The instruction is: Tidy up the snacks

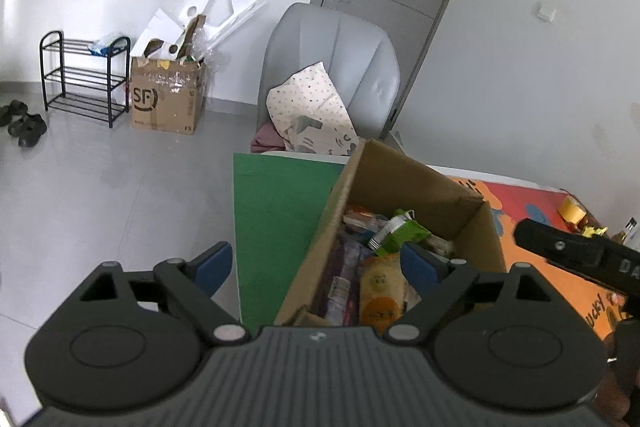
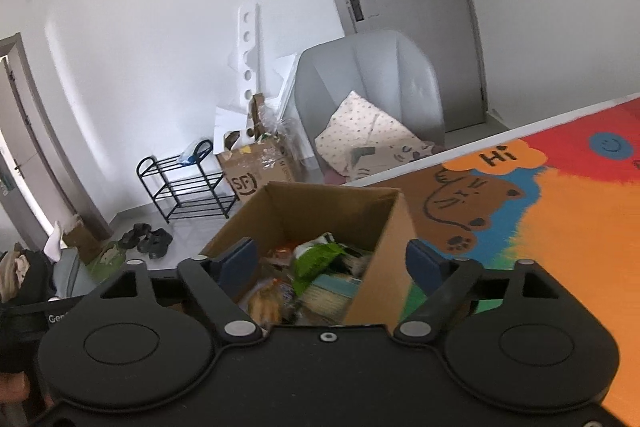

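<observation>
Our box already holds most snacks, a green packet on top. Both hand-held grippers gape wide, empty. At 3 o'clock, a few counter items remain.

One cardboard box, two grippers, one grey chair, one shoe rack

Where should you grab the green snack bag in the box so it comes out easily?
Grab the green snack bag by its crumpled top end, coming down from above. It lies on top of the other snacks inside the cardboard box, whose tall walls block the sides, and probably only the top is free.
</observation>
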Demonstrator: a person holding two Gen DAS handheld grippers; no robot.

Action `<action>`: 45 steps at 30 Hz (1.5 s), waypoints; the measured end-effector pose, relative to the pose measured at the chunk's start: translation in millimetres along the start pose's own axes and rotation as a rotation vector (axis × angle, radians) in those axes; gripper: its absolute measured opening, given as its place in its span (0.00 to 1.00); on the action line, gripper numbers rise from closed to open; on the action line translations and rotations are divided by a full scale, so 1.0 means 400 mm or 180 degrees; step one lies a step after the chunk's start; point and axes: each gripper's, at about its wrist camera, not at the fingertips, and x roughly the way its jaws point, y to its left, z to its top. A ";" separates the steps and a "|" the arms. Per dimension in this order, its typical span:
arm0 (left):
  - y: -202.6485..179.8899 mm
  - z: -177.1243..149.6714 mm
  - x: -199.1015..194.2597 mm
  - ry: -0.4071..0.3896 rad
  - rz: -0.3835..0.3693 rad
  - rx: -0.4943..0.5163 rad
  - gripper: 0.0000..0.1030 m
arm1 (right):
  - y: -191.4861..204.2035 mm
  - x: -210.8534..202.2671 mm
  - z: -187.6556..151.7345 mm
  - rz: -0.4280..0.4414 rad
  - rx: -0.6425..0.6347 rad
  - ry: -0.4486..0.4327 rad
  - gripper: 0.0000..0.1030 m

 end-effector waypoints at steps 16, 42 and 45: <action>-0.133 -0.064 -0.103 -0.0035 0.0034 0.0414 0.94 | -0.095 -0.179 -0.043 -0.0400 0.0144 -0.0133 1.00; -0.196 -0.154 -0.309 -0.0132 -0.0305 0.0858 1.00 | -0.124 -0.470 -0.126 -0.0652 0.0165 -0.0232 1.00; -0.202 -0.166 -0.325 -0.0125 -0.0301 0.1003 1.00 | -0.120 -0.488 -0.136 -0.0621 0.0150 -0.0215 1.00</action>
